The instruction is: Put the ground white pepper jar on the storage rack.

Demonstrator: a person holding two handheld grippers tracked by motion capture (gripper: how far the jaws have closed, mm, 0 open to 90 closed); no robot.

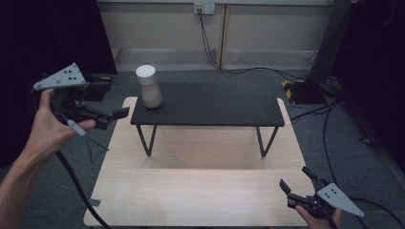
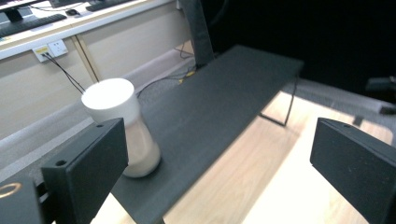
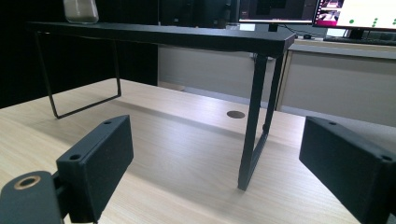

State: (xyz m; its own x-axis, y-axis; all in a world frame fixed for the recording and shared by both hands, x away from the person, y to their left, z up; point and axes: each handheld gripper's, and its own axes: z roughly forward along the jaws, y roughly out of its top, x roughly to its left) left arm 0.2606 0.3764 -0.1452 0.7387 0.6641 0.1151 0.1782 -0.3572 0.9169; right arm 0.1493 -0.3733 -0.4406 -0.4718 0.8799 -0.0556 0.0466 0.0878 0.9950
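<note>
Approach to white waisted cylinder (image 2: 122, 130) on black metal-legged shelf (image 1: 210, 105), above pale wooden counter (image 1: 200, 191).
Left tool (image 1: 112, 117) spread wide, cylinder just ahead; approach should be centred, level. Right tool (image 1: 296, 183) wide, empty.

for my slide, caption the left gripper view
Open hand-held gripper faces a white vase standing on a black shelf above the wooden table.
</note>
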